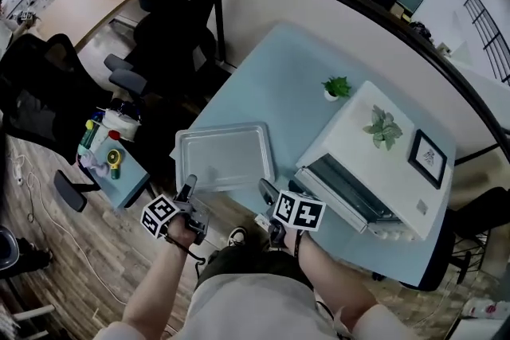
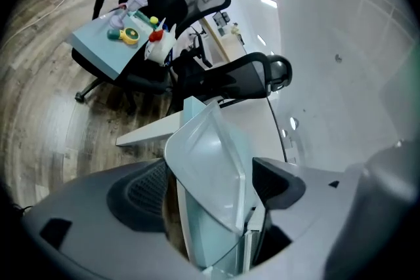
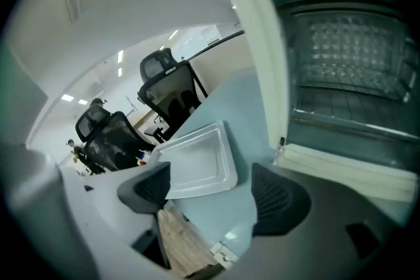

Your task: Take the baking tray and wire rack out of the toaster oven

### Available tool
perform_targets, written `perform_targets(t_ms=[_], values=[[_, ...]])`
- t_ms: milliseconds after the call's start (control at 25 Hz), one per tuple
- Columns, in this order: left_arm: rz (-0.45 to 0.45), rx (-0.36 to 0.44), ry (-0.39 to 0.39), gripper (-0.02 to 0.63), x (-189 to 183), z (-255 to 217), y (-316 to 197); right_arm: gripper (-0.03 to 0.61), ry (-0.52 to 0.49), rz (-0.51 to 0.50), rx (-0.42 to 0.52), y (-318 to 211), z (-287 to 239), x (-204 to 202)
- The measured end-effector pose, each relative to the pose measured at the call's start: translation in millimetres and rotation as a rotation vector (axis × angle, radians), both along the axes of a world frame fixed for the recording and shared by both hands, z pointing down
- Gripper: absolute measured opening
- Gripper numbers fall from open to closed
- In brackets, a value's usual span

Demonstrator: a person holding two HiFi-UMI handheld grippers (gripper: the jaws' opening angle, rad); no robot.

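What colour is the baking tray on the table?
The baking tray is silvery grey, clearest in the head view.

A light blue table (image 1: 279, 76) carries everything, and three things stand directly on its top. The baking tray (image 1: 225, 158), pale grey with rounded corners, lies flat close to the near edge of the table, on the left side. Just beside the tray, to the right, stands the white toaster oven (image 1: 355, 143) with its door open toward the near edge, and a small potted plant (image 1: 336, 87) stands behind the oven's far corner, apart from the tray.
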State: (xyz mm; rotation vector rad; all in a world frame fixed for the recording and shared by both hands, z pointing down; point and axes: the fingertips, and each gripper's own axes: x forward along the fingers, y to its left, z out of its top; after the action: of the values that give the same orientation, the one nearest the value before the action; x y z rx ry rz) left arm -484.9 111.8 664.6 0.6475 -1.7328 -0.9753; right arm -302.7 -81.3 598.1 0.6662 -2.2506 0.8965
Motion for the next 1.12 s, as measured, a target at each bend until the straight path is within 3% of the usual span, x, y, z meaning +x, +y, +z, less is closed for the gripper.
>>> perform_targets(t_ms=[240,680,880,1120], values=[[0.011,-0.030,0.085,0.391,39,9,2,0.380,-0.077,0.106,-0.058,-11,-30,58],[0.043,-0.142,0.161,0.417,87,9,4,0.374,-0.122,0.215,-0.096,-18,-50,133],[0.098,-0.116,0.162,0.417,112,-6,-17,0.373,-0.140,0.265,-0.096,-24,-56,161],[0.238,-0.029,0.123,0.417,140,-42,-72,0.371,-0.171,0.362,-0.098,-35,-62,198]])
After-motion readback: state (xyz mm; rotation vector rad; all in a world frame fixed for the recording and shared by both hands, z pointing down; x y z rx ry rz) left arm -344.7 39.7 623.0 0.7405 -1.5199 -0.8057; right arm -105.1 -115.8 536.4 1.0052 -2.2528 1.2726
